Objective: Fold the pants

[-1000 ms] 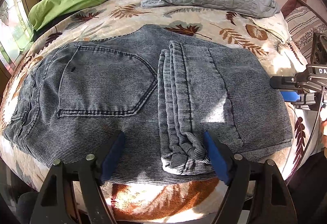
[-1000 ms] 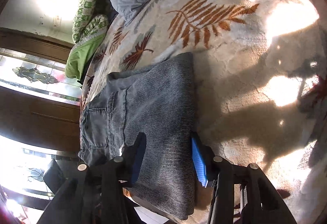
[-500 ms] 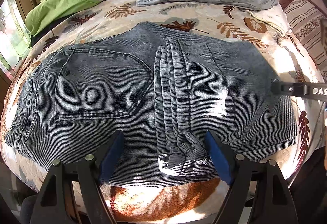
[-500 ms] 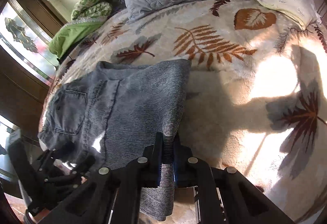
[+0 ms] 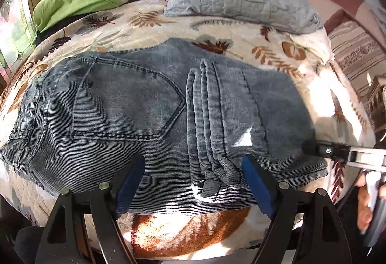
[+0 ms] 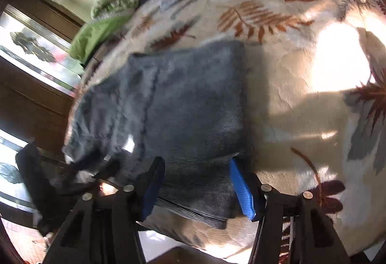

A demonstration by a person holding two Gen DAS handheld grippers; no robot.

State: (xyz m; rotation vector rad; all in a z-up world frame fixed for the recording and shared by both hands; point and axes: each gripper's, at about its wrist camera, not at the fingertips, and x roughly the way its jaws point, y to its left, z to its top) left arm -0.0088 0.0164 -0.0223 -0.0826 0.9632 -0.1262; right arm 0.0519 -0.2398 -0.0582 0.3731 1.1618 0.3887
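The folded pants (image 5: 156, 114) lie along the near edge of the bed (image 5: 193, 235), their bunched hems between the left gripper's (image 5: 193, 188) spread jaws, while the right gripper's (image 6: 196, 185) jaws, also apart, straddle what seems their blurred folded end.

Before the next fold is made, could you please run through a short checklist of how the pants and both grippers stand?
1. Grey-blue ribbed denim pants lie flat on the leaf-print bed cover: ok.
2. Leg hems stacked across the middle: ok.
3. Left gripper open, fingers astride the hems: ok.
4. Right gripper open at the folded right edge: ok.
5. Right grip taken: not ok, nothing held.
6. Layers aligned underneath: cannot tell.
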